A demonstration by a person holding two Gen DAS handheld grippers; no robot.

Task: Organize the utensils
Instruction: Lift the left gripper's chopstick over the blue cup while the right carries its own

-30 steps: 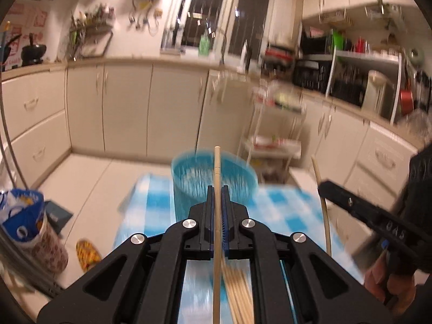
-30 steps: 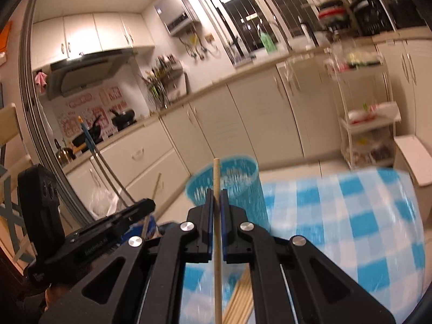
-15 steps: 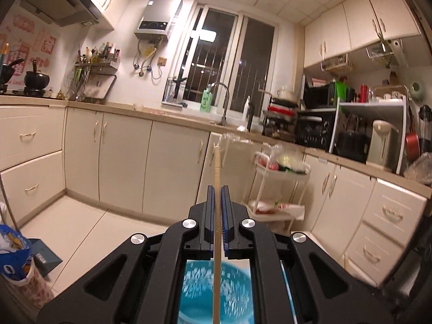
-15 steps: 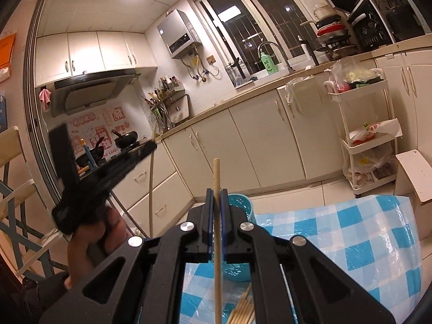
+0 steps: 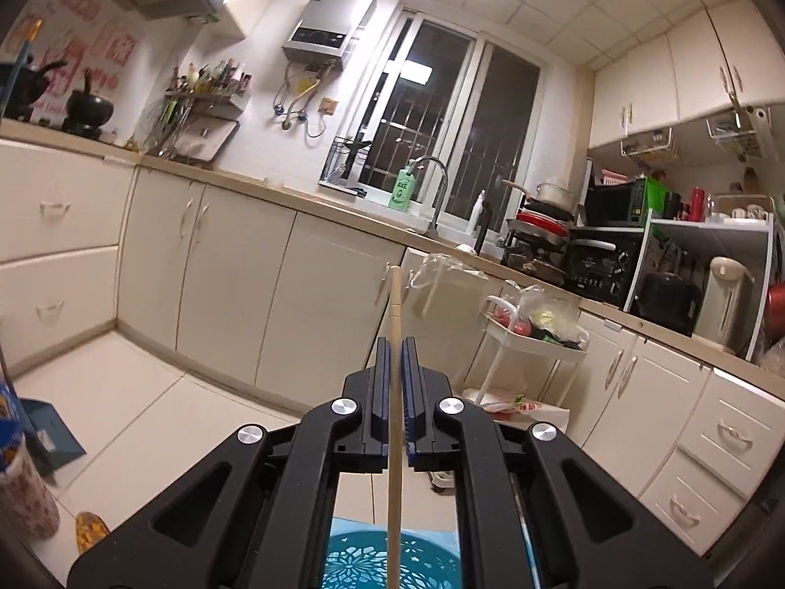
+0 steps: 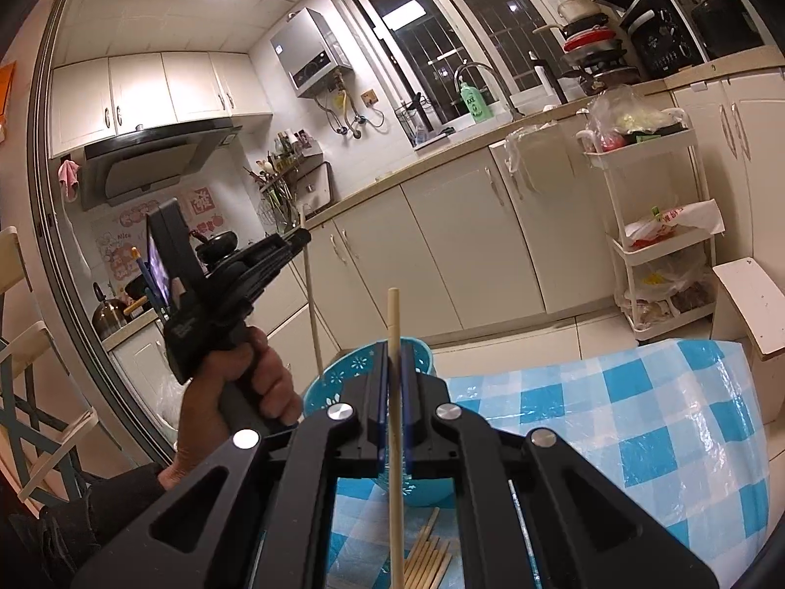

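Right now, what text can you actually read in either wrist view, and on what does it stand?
"AXE": on the green bottle on the window sill by the tap, also legible in the right wrist view.
Pink wall posters near the stove: printing too blurred to read.
Bag on the white trolley: red lettering, too small to read.
Black oven: panel markings unreadable.

Two wrist views along closed grippers, sharing kitchen cabinets (image 5: 314, 294).

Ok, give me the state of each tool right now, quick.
Left tool: closed on a wooden chopstick, above the blue basket.
Right tool: closed on another chopstick.
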